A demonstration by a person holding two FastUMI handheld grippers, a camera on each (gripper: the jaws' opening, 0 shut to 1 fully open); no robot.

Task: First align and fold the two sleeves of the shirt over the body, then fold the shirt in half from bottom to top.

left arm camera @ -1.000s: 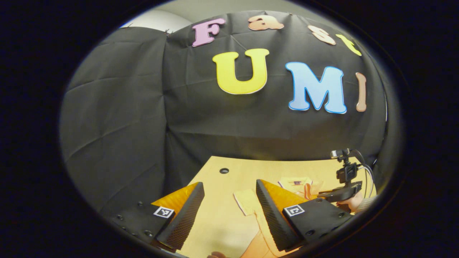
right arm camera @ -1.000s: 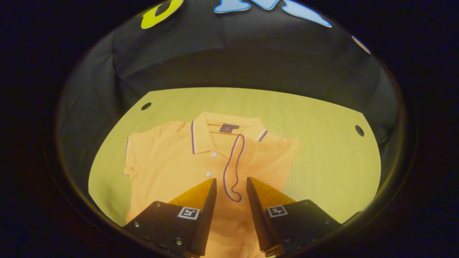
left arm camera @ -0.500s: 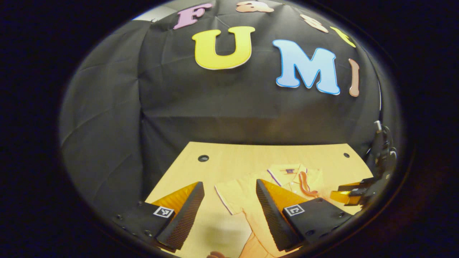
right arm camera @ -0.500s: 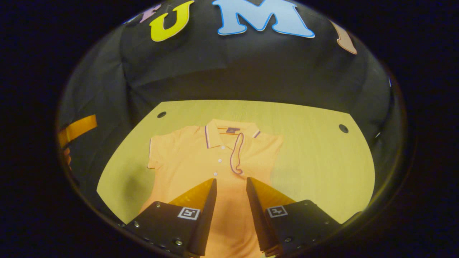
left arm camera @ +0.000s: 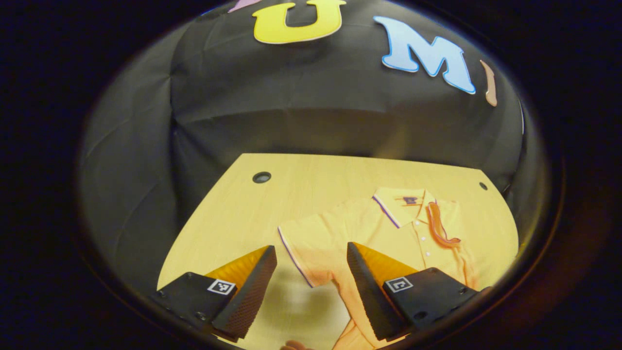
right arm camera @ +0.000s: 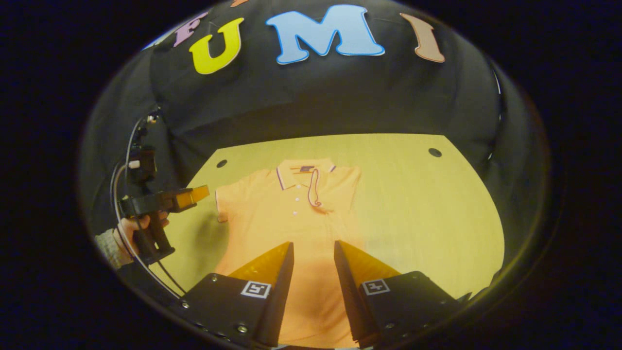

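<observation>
An orange polo shirt point(left arm camera: 388, 233) point(right arm camera: 291, 214) lies face up on the wooden table point(left arm camera: 311, 180) point(right arm camera: 413, 204), collar toward the back wall. One sleeve point(right arm camera: 315, 187) with dark trim is folded over the chest. The other sleeve point(left arm camera: 303, 245) point(right arm camera: 226, 204) lies spread flat. My left gripper point(left arm camera: 311, 250) hovers open above that spread sleeve, holding nothing. In the right gripper view, that left gripper point(right arm camera: 197, 194) shows at the far left, held by a hand point(right arm camera: 138, 223). Above the shirt's lower body my right gripper point(right arm camera: 313, 245) stands open, with nothing between its fingers.
Small round holes sit near the table's back corners point(left arm camera: 261, 177) point(right arm camera: 435, 152). Black cloth walls close in the table behind and at the sides. Bare wood runs wide beside the shirt on the folded-sleeve side point(right arm camera: 427, 218). A cable hangs from the left gripper point(right arm camera: 121, 165).
The right gripper has drawn back from the chest and collar toward the shirt's lower part. The left gripper has swung down and in over the spread sleeve. Both stayed open.
</observation>
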